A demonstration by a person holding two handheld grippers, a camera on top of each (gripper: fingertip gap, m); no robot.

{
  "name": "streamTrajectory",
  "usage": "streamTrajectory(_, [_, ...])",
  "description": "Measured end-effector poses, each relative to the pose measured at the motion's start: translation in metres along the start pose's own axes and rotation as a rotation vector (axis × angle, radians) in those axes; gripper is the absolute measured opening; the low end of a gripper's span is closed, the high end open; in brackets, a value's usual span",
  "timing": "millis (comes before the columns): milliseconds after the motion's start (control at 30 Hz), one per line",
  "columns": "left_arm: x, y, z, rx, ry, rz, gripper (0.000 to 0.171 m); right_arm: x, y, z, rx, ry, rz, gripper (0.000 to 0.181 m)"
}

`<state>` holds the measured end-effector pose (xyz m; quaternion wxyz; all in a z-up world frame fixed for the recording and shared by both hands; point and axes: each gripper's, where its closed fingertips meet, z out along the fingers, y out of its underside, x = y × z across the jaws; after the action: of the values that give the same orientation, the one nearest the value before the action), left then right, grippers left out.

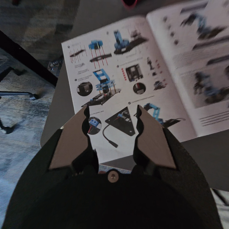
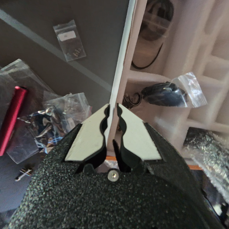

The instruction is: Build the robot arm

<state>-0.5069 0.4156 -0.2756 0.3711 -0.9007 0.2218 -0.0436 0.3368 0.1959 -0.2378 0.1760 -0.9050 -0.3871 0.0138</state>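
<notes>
Grey surface [image 1: 123, 16]. Open booklet [image 1: 130, 76] lies flat on it, near the edge. Elsewhere on it: white box [image 2: 122, 52], small clear bag [image 2: 69, 40] apart to its left, heap of bags [image 2: 55, 117], red tube [image 2: 13, 117], two small metal pieces [image 2: 24, 173].

You are seeing an open manual [image 1: 123, 76] lying on the grey desk [image 1: 99, 16], small parts bags [image 2: 69, 39] resting beside a white box [image 2: 123, 52]
</notes>
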Motion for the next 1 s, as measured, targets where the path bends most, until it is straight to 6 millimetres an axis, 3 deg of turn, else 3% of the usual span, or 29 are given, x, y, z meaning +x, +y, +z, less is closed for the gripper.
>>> streamTrajectory(67, [0.001, -0.012, -0.030, 0.125, -0.006, -0.109, 0.077, -0.008, 0.002, -0.020, 0.101, 0.027, 0.072, 0.049])
streamTrajectory(100, [0.004, -0.014, -0.051, 0.193, -0.013, -0.167, 0.077, -0.011, 0.008, -0.033, 0.142, 0.057, 0.111, 0.060])
streamTrajectory(167, [0.024, -0.008, -0.103, 0.318, -0.008, -0.271, 0.077, -0.014, 0.032, -0.060, 0.216, 0.163, 0.183, 0.064])
streamTrajectory(233, [0.069, 0.005, -0.158, 0.412, 0.040, -0.339, 0.073, -0.031, 0.059, -0.085, 0.335, 0.229, 0.321, 0.061])
streamTrajectory(333, [0.192, 0.008, -0.221, 0.453, 0.353, -0.356, 0.064, -0.079, 0.102, -0.100, 0.458, 0.293, 0.593, 0.061])
streamTrajectory(400, [0.288, -0.009, -0.242, 0.449, 0.609, -0.227, 0.061, -0.109, 0.118, -0.093, 0.451, 0.368, 0.602, 0.057])
streamTrajectory(467, [0.397, -0.023, -0.260, 0.392, 0.963, -0.019, 0.061, -0.107, 0.123, -0.083, 0.422, 0.488, 0.559, 0.058])
streamTrajectory(533, [0.486, -0.044, -0.271, 0.378, 1.222, 0.166, 0.059, -0.082, 0.114, -0.071, 0.463, 0.466, 0.584, 0.050])
streamTrajectory(600, [0.559, -0.069, -0.263, 0.343, 1.319, 0.322, 0.061, -0.051, 0.110, -0.051, 0.485, 0.328, 0.704, 0.061])
streamTrajectory(633, [0.591, -0.079, -0.250, 0.306, 1.311, 0.419, 0.062, -0.041, 0.109, -0.038, 0.468, 0.250, 0.753, 0.061])
streamTrajectory(700, [0.644, -0.116, -0.208, 0.313, 1.148, 0.581, 0.064, -0.026, 0.124, -0.012, 0.316, 0.248, 0.763, 0.066])
streamTrajectory(767, [0.688, -0.155, -0.165, 0.338, 0.999, 0.726, 0.065, -0.028, 0.136, 0.003, 0.215, 0.249, 0.754, 0.057])
streamTrajectory(867, [0.733, -0.208, -0.086, 0.299, 0.776, 0.875, 0.070, -0.047, 0.138, 0.009, 0.202, 0.211, 0.771, 0.032])
streamTrajectory(900, [0.744, -0.219, -0.061, 0.271, 0.744, 0.921, 0.070, -0.055, 0.138, 0.006, 0.210, 0.212, 0.753, 0.013])
streamTrajectory(1000, [0.768, -0.230, -0.007, 0.146, 0.794, 1.002, 0.083, -0.079, 0.126, -0.022, 0.319, 0.227, 0.737, 0.004])
